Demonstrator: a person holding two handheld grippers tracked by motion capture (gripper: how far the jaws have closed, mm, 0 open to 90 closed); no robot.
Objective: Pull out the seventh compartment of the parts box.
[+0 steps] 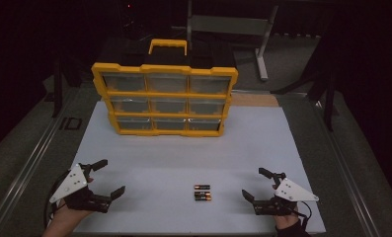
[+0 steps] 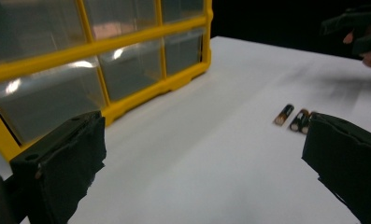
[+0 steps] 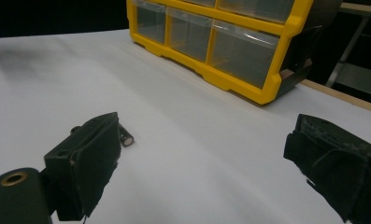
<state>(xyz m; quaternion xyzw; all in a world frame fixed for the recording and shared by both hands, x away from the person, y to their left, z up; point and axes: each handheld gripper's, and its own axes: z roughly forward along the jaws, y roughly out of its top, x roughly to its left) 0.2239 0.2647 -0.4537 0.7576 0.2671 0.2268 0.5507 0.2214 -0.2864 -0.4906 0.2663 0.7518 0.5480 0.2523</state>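
Three small batteries (image 1: 202, 193), hard, smooth and prone to rolling, are best pinched across their middles by the wide-open left gripper (image 1: 103, 178) or the equally wide-open right gripper (image 1: 256, 183).

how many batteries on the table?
3. One battery lies alone on the white table, nearer the yellow drawer organizer; the other two lie side by side just behind it, touching, between the two grippers. None seem hidden.

dark workshop, yellow parts organizer (image 1: 165, 98), metal stand (image 1: 262, 44)
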